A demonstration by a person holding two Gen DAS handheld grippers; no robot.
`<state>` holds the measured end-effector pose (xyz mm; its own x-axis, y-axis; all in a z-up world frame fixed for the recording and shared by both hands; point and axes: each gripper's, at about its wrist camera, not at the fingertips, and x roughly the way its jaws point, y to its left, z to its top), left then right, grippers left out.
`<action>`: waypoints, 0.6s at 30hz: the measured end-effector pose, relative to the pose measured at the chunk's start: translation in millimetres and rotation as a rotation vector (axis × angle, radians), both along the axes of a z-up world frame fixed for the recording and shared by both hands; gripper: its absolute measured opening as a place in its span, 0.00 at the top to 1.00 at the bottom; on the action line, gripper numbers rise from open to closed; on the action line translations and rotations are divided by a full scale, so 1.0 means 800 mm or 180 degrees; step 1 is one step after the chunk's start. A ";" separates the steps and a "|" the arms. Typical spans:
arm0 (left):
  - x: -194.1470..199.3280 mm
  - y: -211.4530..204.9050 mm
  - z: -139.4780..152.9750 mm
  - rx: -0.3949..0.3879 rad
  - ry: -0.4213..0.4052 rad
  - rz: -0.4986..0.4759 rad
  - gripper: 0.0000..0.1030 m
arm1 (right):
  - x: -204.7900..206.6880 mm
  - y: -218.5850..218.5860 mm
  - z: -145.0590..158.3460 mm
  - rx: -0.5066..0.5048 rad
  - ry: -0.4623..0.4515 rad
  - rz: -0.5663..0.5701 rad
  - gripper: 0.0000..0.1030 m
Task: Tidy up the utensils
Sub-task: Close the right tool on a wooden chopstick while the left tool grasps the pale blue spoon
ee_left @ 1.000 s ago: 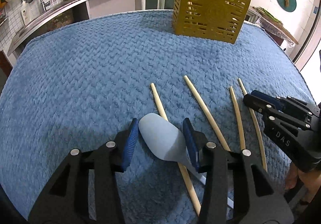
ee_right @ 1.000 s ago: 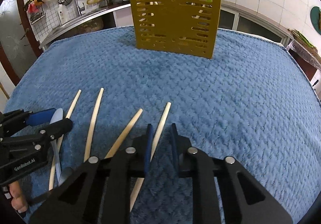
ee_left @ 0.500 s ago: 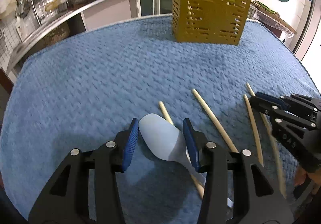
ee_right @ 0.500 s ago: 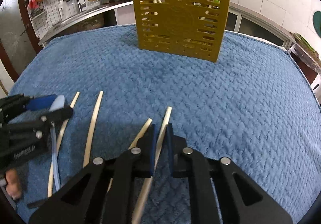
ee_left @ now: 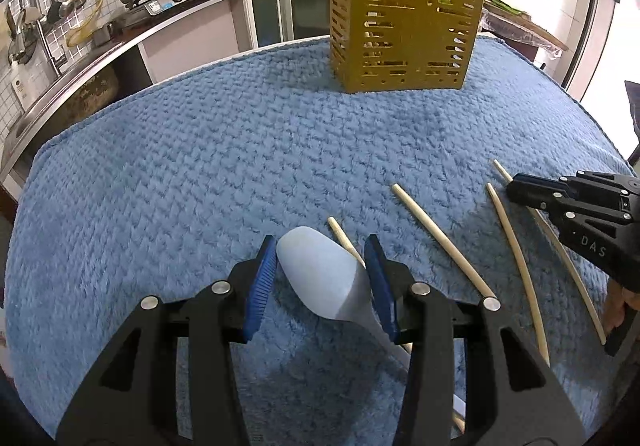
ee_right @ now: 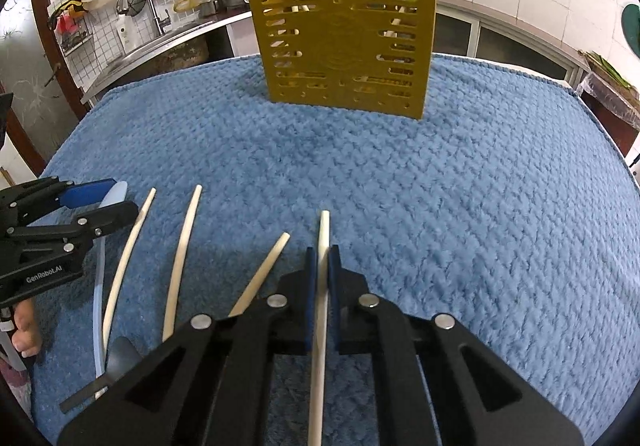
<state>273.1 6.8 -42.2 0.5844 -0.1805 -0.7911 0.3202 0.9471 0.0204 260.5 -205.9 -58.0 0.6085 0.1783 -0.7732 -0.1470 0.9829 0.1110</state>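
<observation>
Because its jaws are pressed tight on one chopstick (ee_right: 322,286), the right gripper (ee_right: 322,258) looks ready to carry that stick to the yellow holder (ee_right: 344,46), which stands upright near the far edge of the blue cloth (ee_right: 500,206) with other chopsticks already poking out of it. Gripping partway along leaves the tip free, which should help in aiming it into the top opening. Beside it, toward the near edge, three loose chopsticks (ee_right: 182,258) lie fanned apart. Further left, the left gripper (ee_left: 320,278) holds a pale blue spoon (ee_left: 320,278) by its neck, bowl forward, jaws only partly closed around it. Nothing lies on the cloth between either gripper and the holder.
</observation>
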 end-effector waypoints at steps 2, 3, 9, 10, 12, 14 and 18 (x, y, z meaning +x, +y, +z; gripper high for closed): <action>-0.002 0.000 0.002 -0.0013 -0.0021 0.0009 0.57 | -0.002 -0.001 0.003 0.0015 -0.0027 -0.0013 0.94; -0.003 -0.001 0.003 -0.0010 -0.0042 0.0010 0.57 | -0.003 -0.003 0.005 0.0027 -0.0046 -0.0025 0.94; -0.014 -0.004 0.022 -0.0063 -0.0220 -0.0007 0.57 | -0.007 -0.017 0.017 0.0129 -0.0137 -0.0094 0.94; -0.016 -0.004 0.025 -0.0084 -0.0253 0.0003 0.58 | -0.008 -0.019 0.017 0.0149 -0.0148 -0.0108 0.94; -0.018 -0.002 0.029 -0.0128 -0.0277 0.0018 0.58 | -0.009 -0.022 0.019 0.0185 -0.0172 -0.0126 0.94; -0.020 0.001 0.034 -0.0173 -0.0303 0.0028 0.58 | -0.011 -0.023 0.022 0.0218 -0.0201 -0.0127 0.94; -0.022 0.006 0.045 -0.0270 -0.0356 0.0068 0.60 | -0.012 -0.021 0.025 0.0228 -0.0235 -0.0115 0.94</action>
